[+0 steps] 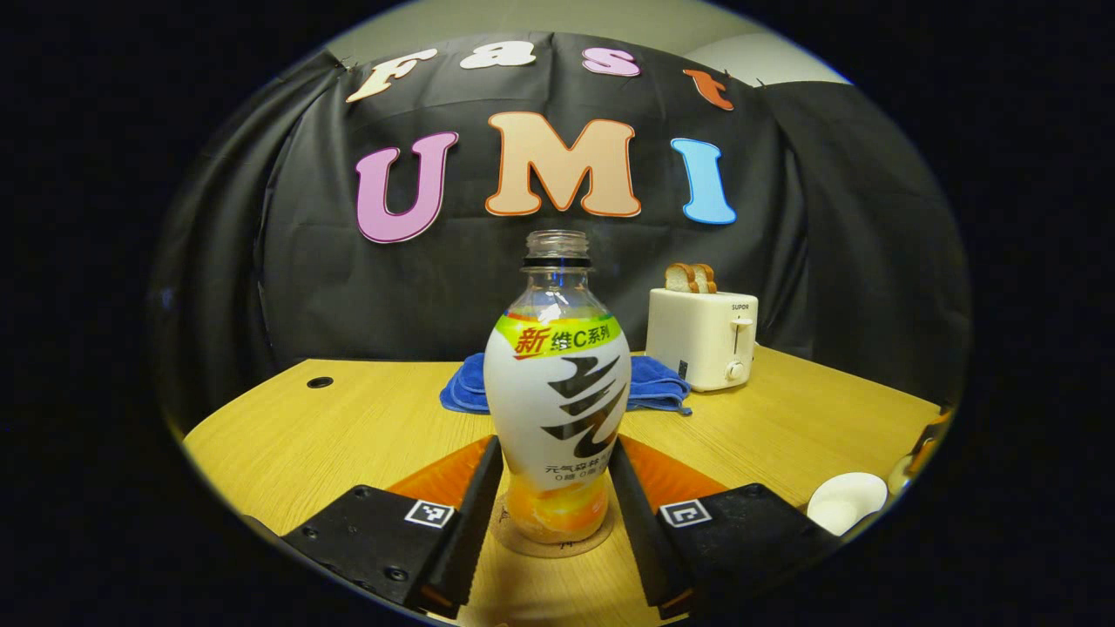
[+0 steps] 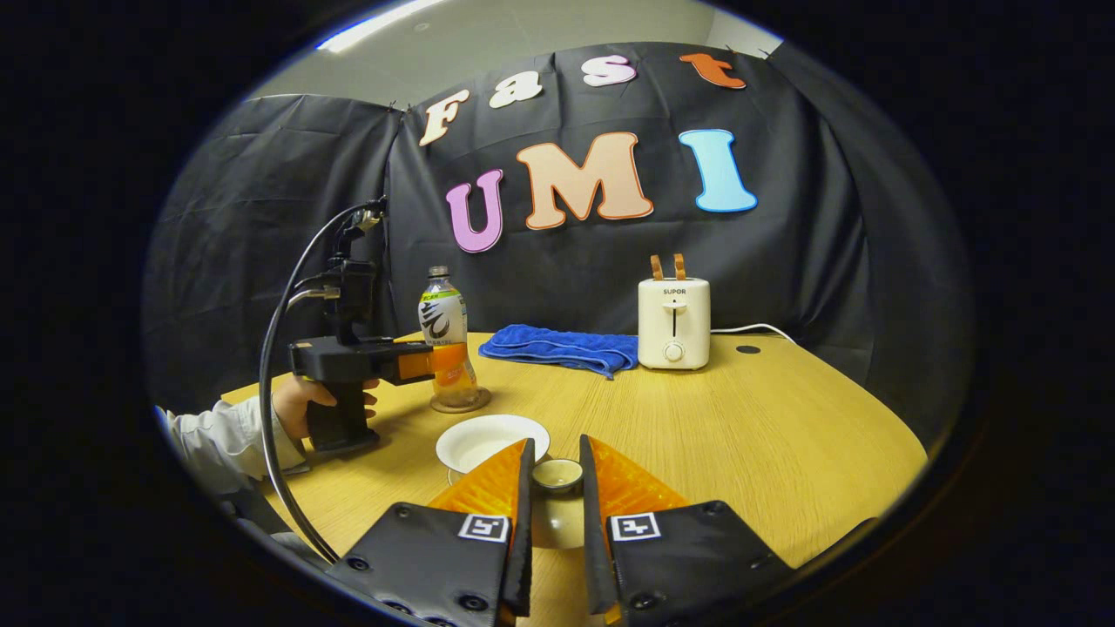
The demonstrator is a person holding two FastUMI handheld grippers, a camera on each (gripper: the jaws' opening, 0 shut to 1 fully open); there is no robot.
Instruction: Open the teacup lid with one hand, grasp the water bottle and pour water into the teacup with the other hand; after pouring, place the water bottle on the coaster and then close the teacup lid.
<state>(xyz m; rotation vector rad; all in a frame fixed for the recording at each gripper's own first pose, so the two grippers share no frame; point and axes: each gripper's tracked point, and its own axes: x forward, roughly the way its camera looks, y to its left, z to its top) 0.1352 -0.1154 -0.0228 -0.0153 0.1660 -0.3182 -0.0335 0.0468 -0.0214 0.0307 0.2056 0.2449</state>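
An uncapped water bottle (image 1: 557,392) with a white label and a little orange liquid stands upright on a round coaster (image 1: 523,542). My left gripper (image 1: 556,444) is shut on the bottle's lower body, one finger against each side. In the right gripper view, this gripper (image 2: 444,361) holds the bottle (image 2: 442,322) over the coaster (image 2: 462,403). My right gripper (image 2: 556,444) is shut on the knob of the teacup lid (image 2: 557,475), held just in front of the open white teacup (image 2: 488,440). The teacup (image 1: 845,501) also sits at the lower right of the left gripper view.
A cream toaster (image 2: 673,324) with bread slices stands at the back of the wooden table (image 2: 784,435), beside a folded blue cloth (image 2: 562,347). A person's hand (image 2: 300,401) grips the left gripper's handle, with a cable looping above it. A small hole (image 2: 747,349) marks the tabletop.
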